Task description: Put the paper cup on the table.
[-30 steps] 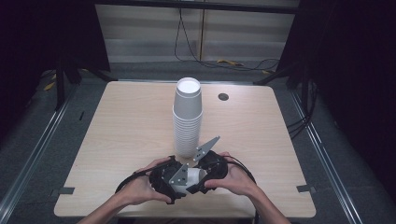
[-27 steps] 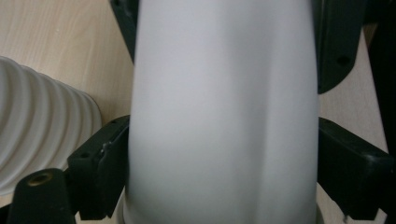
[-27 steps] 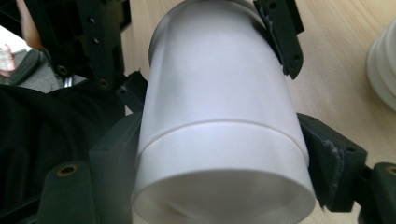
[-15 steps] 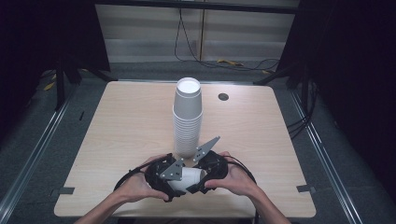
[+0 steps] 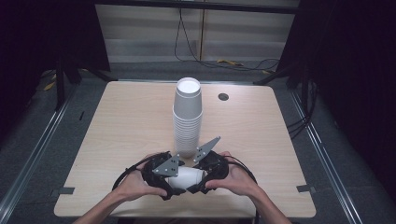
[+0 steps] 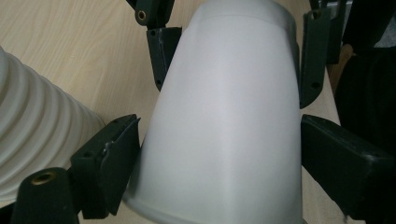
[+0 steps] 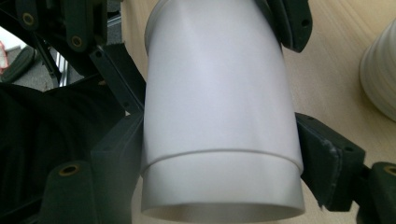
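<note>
You hold a white paper cup (image 5: 187, 177) on its side at the near edge of the table (image 5: 116, 130), with your left gripper (image 5: 164, 179) and your right gripper (image 5: 205, 175) each closed on one end of it, jaws pressed to its wall. In the right gripper view a seam rings the cup near its end, like one cup nested in another. The tall stack of paper cups (image 5: 187, 116) stands just beyond your grippers, close behind the held cup, and a small dark grommet hole (image 5: 223, 97) lies far right of it.
</note>
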Demonstrator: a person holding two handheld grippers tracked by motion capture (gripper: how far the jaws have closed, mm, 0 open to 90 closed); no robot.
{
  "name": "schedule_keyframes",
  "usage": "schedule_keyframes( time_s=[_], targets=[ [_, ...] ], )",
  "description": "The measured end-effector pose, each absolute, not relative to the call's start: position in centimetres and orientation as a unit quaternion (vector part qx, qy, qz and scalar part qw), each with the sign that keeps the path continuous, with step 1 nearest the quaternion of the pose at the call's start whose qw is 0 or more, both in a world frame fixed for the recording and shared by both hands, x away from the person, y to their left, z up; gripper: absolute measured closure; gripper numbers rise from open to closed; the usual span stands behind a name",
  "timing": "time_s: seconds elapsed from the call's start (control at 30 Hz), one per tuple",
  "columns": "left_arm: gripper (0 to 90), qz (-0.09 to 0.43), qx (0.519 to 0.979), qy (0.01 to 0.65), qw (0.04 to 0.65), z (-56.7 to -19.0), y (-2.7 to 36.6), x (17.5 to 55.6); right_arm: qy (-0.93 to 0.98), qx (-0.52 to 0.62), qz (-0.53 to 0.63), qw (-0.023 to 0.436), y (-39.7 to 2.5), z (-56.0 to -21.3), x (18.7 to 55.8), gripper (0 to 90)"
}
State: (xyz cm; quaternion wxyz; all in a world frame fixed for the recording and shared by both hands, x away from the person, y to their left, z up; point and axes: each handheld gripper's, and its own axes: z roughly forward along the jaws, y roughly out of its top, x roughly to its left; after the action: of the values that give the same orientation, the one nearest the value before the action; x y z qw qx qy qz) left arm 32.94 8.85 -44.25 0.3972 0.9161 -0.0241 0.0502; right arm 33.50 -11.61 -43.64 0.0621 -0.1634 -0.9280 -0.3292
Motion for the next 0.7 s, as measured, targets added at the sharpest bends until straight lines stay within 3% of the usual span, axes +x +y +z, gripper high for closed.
schedule_keyframes(
  time_s=[0.7],
  targets=[
    [15.7,0.033,0.868,0.054,0.493,-43.1,11.6,34.1,-0.919,-0.197,-0.34,0.042,-13.5,-43.7,34.0,23.2]
  ],
)
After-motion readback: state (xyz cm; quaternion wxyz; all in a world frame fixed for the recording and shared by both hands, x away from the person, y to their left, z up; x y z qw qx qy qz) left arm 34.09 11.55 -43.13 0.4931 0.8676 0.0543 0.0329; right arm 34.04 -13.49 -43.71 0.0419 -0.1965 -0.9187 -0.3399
